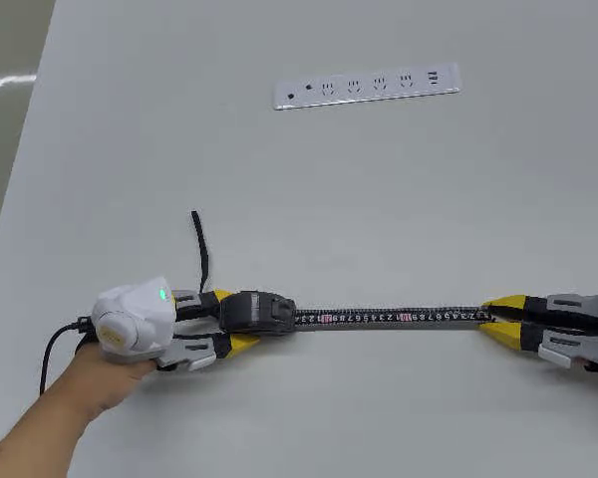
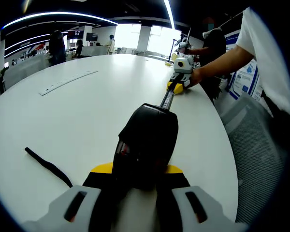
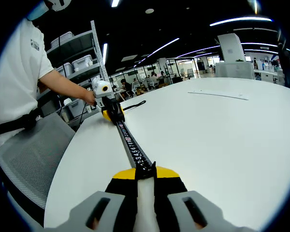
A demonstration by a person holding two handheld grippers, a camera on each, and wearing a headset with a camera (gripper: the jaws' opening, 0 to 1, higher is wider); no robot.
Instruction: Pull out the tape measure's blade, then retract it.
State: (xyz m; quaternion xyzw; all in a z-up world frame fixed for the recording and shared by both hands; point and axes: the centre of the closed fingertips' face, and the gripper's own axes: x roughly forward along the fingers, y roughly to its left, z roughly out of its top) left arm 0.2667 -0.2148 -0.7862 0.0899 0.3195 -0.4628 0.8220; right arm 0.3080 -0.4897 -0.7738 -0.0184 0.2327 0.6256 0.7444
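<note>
Lower left of head view: left gripper (image 1: 229, 320), jaws clamped on the tape measure case (image 1: 267, 312). The blade (image 1: 399, 318) is out, running flat across the lower frame to the right gripper (image 1: 500, 321) at the right edge, whose jaws are pinched together on the blade's tip. Black strap (image 1: 199, 249) lies just above the case. Power strip (image 1: 367, 86) sits top centre, well apart, on the white table (image 1: 279, 199).

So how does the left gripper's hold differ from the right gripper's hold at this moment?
The left gripper is shut on the bulky black case, jaws wide apart; the right gripper pinches the end of the thin blade, jaws nearly together. The left gripper points rightward in the head view, the right gripper leftward. Both have yellow jaw tips and sit low over the white table.
</note>
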